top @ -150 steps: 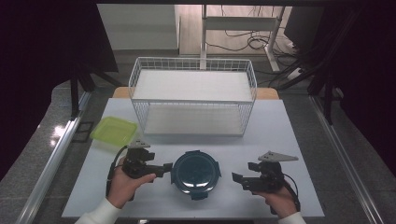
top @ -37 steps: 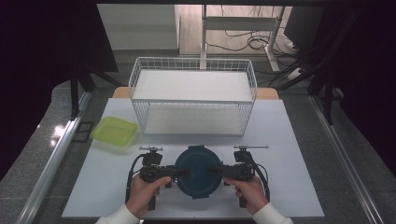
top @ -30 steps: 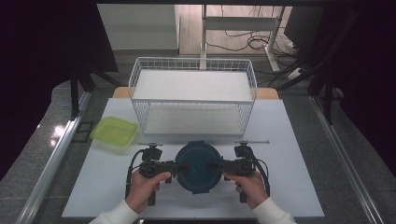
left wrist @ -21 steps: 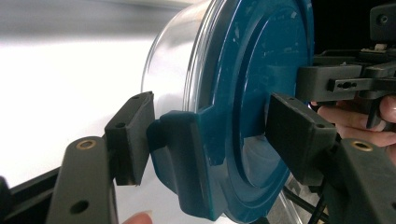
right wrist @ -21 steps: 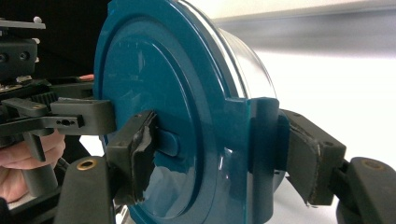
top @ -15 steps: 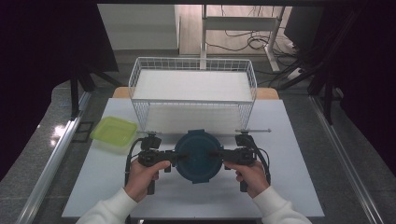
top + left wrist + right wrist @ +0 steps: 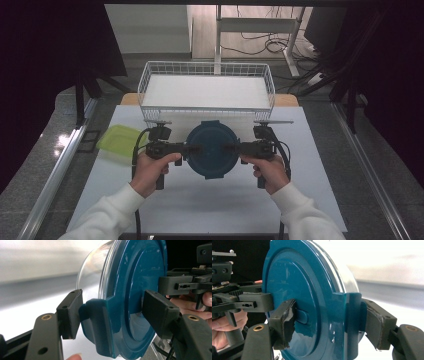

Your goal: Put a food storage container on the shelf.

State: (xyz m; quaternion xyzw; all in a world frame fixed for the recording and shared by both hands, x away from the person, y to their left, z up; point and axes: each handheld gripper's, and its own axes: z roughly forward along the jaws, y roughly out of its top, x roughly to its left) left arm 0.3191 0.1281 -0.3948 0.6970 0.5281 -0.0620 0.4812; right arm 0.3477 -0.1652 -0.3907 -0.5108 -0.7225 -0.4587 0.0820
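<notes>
The left gripper (image 7: 192, 149) was clamped on the left rim of a round container (image 7: 212, 149), one pad on the teal lid's (image 7: 140, 290) face and the other against a lid latch (image 7: 96, 325), as the left gripper view showed; the clear bowl (image 7: 93, 270) lay behind the lid. The right gripper (image 7: 231, 148) gripped the opposite rim in the same manner, with one worn pad (image 7: 287, 320) on the lid face and the other on the far latch (image 7: 352, 315). Both sets of jaws stood fairly wide, spanning the rim's thickness. The container hung between the two grippers, lid facing up towards the person in the high view, raised above the white table (image 7: 300, 200) and just in front of the wire basket (image 7: 150, 75). The left hand (image 7: 150, 170) and right hand (image 7: 270, 172), in white sleeves, entered from the bottom edge. A green lid (image 7: 117, 140) rested on the table to the left, near the left gripper. Beyond the table lay a grey floor, a metal rail (image 7: 55, 175) at the left, dark curtains on both sides, and cables (image 7: 265, 47) under a desk frame. Compared with five seconds earlier, when the container sat on the table with both grippers apart from it, the grippers had closed on it; over the last second it had risen and moved towards the basket.
</notes>
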